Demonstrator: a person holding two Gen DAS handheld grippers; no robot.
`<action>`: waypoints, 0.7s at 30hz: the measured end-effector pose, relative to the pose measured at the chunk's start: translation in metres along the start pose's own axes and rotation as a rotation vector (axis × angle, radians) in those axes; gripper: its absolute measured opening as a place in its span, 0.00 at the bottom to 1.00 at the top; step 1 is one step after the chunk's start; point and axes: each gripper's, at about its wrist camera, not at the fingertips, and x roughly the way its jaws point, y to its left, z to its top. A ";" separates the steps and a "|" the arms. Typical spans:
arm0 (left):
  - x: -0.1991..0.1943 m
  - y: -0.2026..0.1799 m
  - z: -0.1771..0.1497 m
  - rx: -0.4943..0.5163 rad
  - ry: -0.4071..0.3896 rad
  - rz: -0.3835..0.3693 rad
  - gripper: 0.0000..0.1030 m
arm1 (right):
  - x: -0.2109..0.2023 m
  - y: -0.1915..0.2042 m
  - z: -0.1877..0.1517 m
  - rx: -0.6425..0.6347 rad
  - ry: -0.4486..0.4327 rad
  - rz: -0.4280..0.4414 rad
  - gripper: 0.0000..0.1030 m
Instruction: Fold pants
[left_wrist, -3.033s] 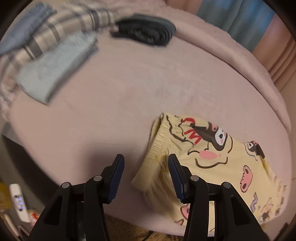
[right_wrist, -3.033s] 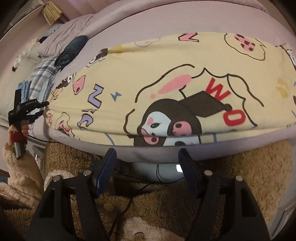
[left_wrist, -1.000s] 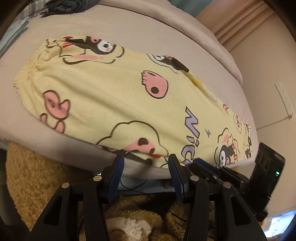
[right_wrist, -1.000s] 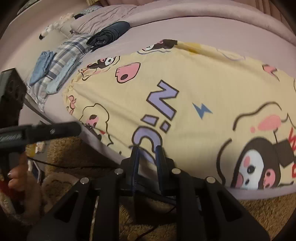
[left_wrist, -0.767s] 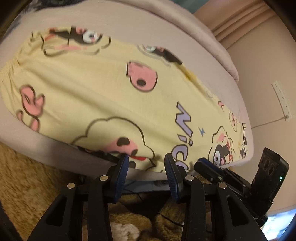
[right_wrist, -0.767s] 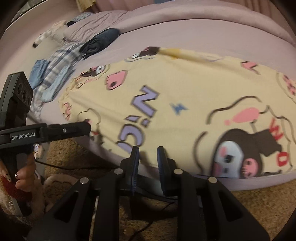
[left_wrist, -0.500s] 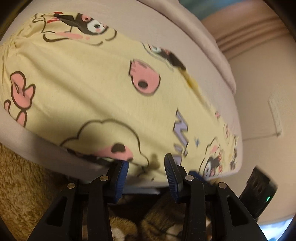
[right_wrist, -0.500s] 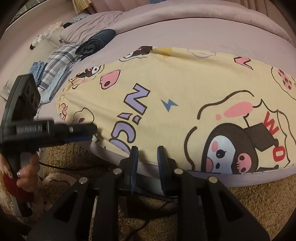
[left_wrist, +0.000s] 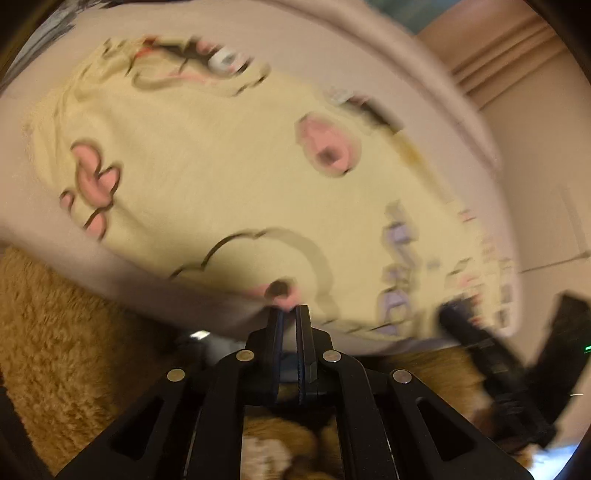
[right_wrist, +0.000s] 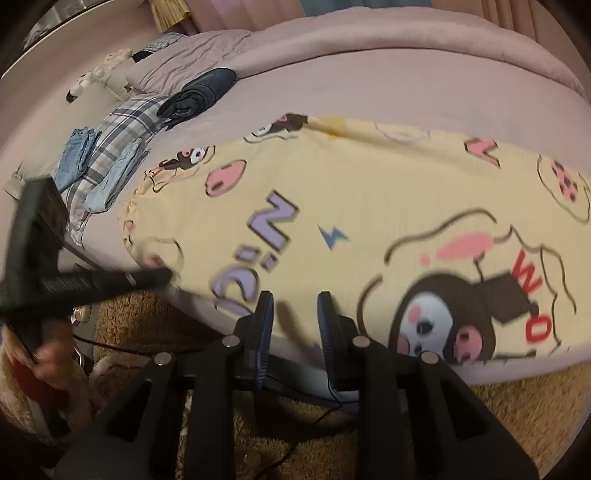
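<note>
Spread flat across the mauve bed (right_wrist: 369, 85), the soft yellow cartoon-print pants (right_wrist: 388, 206) fill both views, their near edge running along the mattress rim at 6 o'clock. Left tool (left_wrist: 289, 314) has just closed, its blue pads pinching that hem at a pink-nosed figure. Right tool (right_wrist: 295, 302) has just been parting to a narrow gap, nothing between its pads. Only the right view shows the plaid cloth (right_wrist: 110, 147), the folded denim (right_wrist: 77, 155) and the dark roll (right_wrist: 199, 96) at 10 o'clock; a shaggy tan rug (left_wrist: 55, 332) lies below.
</note>
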 end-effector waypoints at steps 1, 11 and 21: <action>0.005 0.003 -0.003 -0.005 0.013 0.023 0.01 | 0.002 0.002 0.002 -0.009 0.002 -0.005 0.31; -0.029 -0.001 0.013 0.006 -0.066 -0.013 0.01 | 0.024 0.018 -0.017 -0.107 0.029 -0.054 0.34; 0.020 -0.044 0.030 0.138 -0.055 -0.019 0.01 | -0.039 -0.060 -0.019 0.110 -0.089 -0.179 0.44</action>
